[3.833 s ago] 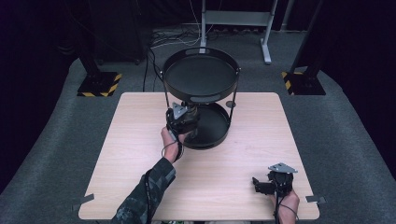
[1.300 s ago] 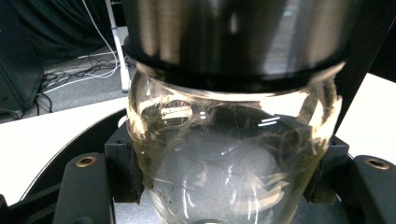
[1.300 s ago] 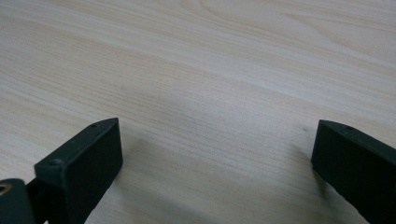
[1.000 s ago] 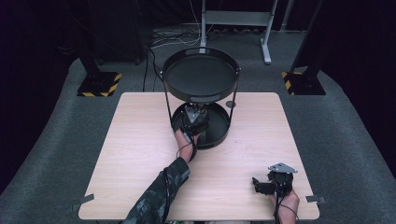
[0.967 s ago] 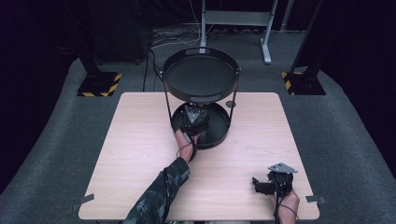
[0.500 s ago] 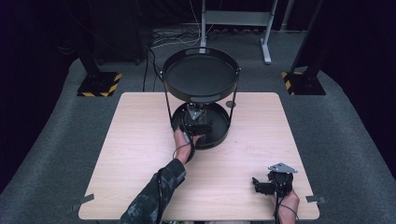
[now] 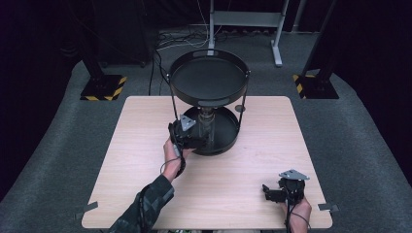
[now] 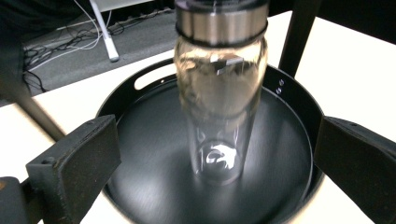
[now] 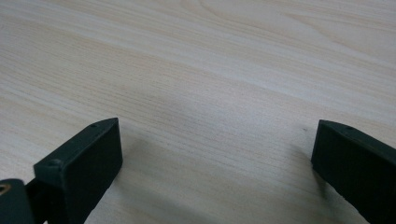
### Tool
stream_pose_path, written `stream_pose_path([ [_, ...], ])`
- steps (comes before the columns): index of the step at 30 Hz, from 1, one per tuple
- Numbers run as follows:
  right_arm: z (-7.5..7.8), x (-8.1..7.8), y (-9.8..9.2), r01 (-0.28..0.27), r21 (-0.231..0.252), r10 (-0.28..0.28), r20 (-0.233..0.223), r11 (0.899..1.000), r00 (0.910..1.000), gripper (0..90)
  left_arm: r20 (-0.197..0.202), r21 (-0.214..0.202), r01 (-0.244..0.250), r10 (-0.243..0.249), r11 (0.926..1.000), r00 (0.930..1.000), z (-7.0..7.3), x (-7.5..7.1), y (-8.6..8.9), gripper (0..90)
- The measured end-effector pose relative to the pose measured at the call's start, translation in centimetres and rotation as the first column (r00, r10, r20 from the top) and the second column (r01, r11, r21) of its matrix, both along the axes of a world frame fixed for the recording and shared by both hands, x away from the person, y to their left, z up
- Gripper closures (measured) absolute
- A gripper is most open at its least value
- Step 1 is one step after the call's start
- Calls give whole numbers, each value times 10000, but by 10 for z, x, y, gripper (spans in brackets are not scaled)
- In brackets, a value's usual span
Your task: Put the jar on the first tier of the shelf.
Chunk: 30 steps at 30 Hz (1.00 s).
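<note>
A big wooden table (image 7: 145, 145) sits in the middle of a grey floor. On the far part of the table stands a black stand with two round trays, one above the other. The top tray (image 7: 209, 77) is held up on thin black posts over the bottom tray (image 7: 228, 138). A clear glass bottle (image 8: 219, 93) with a shiny metal band near its top stands upright in the middle of the bottom tray, right under the top tray. The left gripper (image 7: 187, 135) is at the near left edge of the bottom tray and points at the bottle. Its jaws are wide open, one on each side of the bottle, and they do not touch it. The right gripper (image 7: 284, 188) is far from the stand, low over the near right corner of the table. Its jaws are wide open too, with only bare wood between them, and it holds nothing.
</note>
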State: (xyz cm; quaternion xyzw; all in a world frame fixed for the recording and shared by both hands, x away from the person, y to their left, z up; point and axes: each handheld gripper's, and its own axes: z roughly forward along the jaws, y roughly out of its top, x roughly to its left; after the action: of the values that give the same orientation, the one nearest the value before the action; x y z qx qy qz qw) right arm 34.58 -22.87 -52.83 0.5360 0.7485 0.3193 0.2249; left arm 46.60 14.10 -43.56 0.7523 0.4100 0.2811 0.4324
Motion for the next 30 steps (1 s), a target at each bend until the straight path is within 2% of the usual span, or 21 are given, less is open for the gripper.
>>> stream_pose_path([
  [5,0,0,0,1,0,-1,-1,10000,10000,12,-16,181,86,-86,9998,10000,-4,-24,19,3],
  [9,0,0,0,7,-2,-7,1,10000,10000,12,-88,392,-32,35,9992,10000,-11,-44,39,3],
  [11,0,0,0,12,-4,-12,1,10000,10000,13,-176,419,-169,176,9990,9997,-17,-54,51,3],
  [15,0,0,0,8,3,-8,0,10000,10000,12,-642,605,-604,643,9963,9959,-35,-73,78,3],
  [18,0,0,0,11,-6,-11,2,10000,10000,12,-1073,764,-904,983,9930,9894,-51,-85,96,3],
  [21,0,0,0,18,-14,-18,5,10000,10000,12,-1596,837,-1242,1364,9887,9777,-68,-95,114,3],
  [25,0,0,0,11,-21,-11,7,10000,10000,12,-2044,739,-1639,1758,9837,9630,-79,-105,130,3],
  [30,0,0,0,30,-19,-30,3,10000,10000,11,-2439,871,-1739,1903,9809,9510,-87,-111,137,2],
])
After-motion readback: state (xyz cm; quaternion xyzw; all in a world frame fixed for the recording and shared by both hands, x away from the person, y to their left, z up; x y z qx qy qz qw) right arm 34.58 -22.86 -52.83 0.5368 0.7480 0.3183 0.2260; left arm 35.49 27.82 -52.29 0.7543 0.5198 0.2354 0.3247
